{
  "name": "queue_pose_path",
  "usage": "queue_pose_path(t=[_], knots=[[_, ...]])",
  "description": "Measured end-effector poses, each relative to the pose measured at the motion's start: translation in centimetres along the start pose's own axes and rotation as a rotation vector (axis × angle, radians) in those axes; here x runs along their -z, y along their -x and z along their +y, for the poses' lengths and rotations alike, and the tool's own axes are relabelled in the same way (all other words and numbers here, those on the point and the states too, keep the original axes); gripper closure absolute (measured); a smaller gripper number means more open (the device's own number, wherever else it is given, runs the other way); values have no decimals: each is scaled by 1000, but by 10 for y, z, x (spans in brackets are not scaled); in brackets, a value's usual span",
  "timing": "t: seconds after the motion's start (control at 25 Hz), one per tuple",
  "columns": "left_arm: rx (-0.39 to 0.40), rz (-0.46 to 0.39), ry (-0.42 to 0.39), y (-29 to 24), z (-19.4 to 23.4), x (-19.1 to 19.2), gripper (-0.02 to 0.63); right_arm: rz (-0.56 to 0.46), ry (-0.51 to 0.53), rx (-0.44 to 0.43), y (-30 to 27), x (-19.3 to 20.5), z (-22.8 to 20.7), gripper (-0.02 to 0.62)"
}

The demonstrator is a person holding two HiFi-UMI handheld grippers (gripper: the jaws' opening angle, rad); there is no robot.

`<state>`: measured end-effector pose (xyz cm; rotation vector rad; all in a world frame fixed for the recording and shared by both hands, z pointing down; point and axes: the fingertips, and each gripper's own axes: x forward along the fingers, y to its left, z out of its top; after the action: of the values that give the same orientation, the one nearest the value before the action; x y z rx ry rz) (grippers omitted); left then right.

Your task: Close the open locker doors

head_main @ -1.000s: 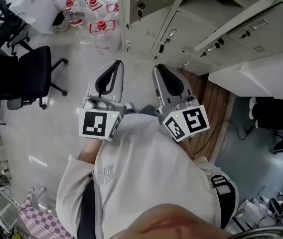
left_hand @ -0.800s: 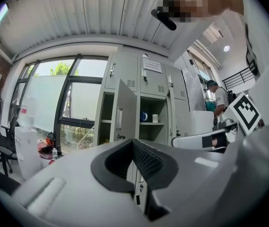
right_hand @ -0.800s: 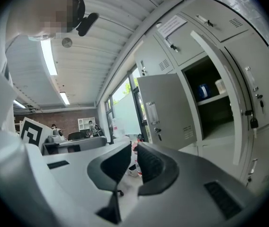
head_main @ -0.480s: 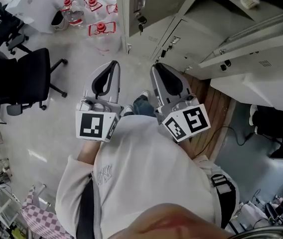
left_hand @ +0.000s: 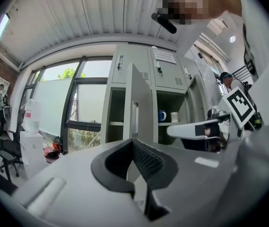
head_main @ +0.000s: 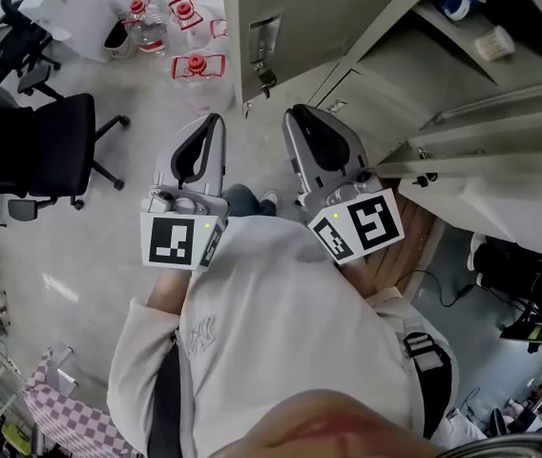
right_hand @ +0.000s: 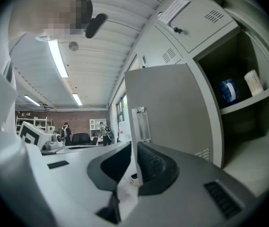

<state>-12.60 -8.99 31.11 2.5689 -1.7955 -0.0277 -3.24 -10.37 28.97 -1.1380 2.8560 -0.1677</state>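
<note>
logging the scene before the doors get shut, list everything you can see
lockers: one bank, grey, ahead
open locker door: 1, grey, swung out in front of the grippers
mug: 1, blue, shelf inside open locker
cup: 1, white, beside mug
water bottles: several, clear, red caps, floor left of lockers
office chair: 1, black, floor at left
checked cloth: 1, pink-white, bottom left
left gripper: grey, shut, empty
right gripper: grey, shut, empty

- A black office chair (head_main: 50, 146) stands on the pale floor (head_main: 109, 256).
- Clear water jugs (head_main: 195, 65) with red caps stand grouped beyond it.
- A blue mug (right_hand: 228, 91) and a white cup (right_hand: 254, 83) sit side by side on a shelf (right_hand: 248, 100).
- A pink checkered cloth (head_main: 61, 416) lies at the lower left.
</note>
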Motion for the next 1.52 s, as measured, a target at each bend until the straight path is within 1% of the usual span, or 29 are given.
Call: queue_pose_path(t=[0.08,0.2,0.32,0.48,0.56,0.64,0.84,1.04,1.16,1.4,1.52], knots=[[-10,8,-4,-6,5,-1,604,5,8,-5,-6,-1,-4,554],[-22,-4,-10,-15,12,-5,604,-5,44,-20,-17,-9,-7,552],[-33,33,-8,-23,20,-1,604,-24,62,-41,-30,-18,-6,552],[-13,42,-13,-36,37,0,604,-33,40,-76,-55,-21,1,549],[7,34,-19,-43,44,-6,604,-35,41,-76,-66,-23,2,549],[39,24,-25,-51,51,-13,604,-33,38,-64,-75,-24,2,545],[81,50,-29,-67,75,-16,604,-40,44,-18,-94,-28,-1,545],[136,18,-31,-84,87,-18,604,-43,86,26,-118,-27,-9,549],[147,18,-29,-92,95,-16,604,-47,109,51,-135,-26,-16,554],[153,-19,-23,-105,117,-19,604,-40,148,106,-179,-27,-39,563],[157,-13,-15,-111,124,-19,604,-44,140,140,-202,-28,-57,566]])
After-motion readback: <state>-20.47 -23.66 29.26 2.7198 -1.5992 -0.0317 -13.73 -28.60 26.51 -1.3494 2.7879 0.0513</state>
